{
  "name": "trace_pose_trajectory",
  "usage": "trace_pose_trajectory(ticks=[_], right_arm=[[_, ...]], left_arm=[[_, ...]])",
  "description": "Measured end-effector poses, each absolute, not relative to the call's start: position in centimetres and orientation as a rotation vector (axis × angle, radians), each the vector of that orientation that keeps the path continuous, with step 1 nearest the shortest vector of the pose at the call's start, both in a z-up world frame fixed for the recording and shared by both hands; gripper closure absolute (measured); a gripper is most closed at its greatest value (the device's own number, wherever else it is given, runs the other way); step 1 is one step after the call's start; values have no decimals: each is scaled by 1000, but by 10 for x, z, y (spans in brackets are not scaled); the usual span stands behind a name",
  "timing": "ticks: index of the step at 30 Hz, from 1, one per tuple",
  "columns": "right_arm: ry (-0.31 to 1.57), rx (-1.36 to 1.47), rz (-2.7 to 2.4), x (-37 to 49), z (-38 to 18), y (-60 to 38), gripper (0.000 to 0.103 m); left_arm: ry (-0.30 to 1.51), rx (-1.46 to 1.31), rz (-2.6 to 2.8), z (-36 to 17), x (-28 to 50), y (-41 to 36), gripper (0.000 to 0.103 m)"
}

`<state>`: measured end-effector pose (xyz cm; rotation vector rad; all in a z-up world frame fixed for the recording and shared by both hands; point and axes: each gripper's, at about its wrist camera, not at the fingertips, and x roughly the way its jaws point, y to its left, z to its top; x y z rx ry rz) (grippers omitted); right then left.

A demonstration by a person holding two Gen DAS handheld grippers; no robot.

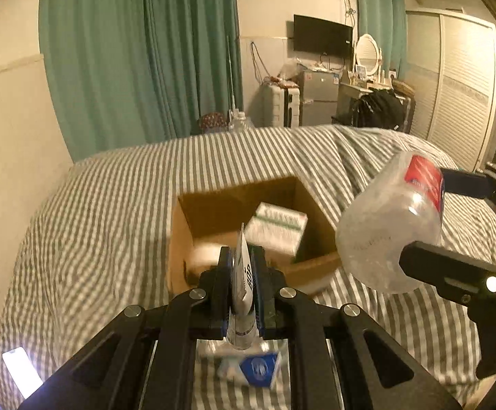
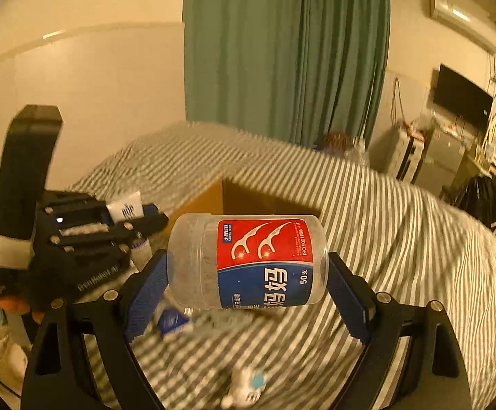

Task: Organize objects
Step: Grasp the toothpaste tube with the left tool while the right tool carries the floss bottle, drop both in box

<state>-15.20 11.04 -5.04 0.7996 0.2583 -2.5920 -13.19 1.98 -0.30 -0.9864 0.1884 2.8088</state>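
My left gripper (image 1: 242,270) is shut on a white squeeze tube (image 1: 242,273) held upright, just short of an open cardboard box (image 1: 179,239) on the striped bed. A white carton (image 1: 277,227) lies inside the box. My right gripper (image 2: 248,273) is shut on a clear floss-pick jar (image 2: 248,261) with a red and blue label, held sideways above the bed. That jar (image 1: 384,229) hangs to the right of the box in the left wrist view. The left gripper (image 2: 152,217) with the tube (image 2: 126,208) shows at the left of the right wrist view.
A small blue and white packet (image 1: 254,367) lies on the bedspread under my left gripper. A white and blue item (image 2: 248,386) lies near the bed's front. A lit phone (image 1: 22,372) rests at the bed's left edge. Beyond the bed stand green curtains (image 1: 138,51), a fridge and a wardrobe.
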Motion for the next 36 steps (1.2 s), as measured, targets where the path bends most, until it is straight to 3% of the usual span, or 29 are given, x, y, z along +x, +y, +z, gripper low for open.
trace_pose_trajectory(ticks=[9,18,29,32,34,36], right_arm=[[192,797,-2594,-241,-47,95,14],[172,956,-2570,-339,-99,78,14],[149,995,-2598,-369,-122,81,10],[127,952,-2643,-359,-109,89,2],[119,926,-2655,-350,-98,95,1],[125,901,-2666,-339,-86,101,1]], left_arm=[[123,-969,2819,12,-207,15,92],[56,-1140,2780,-45,-285,-8,92],[98,-1091,2754,-63,-296,-3,89],[88,-1110,2761,-61,-292,-3,72],[85,-1107,2782,-55,-285,-5,45],[79,-1083,2807,-46,-277,-7,43]])
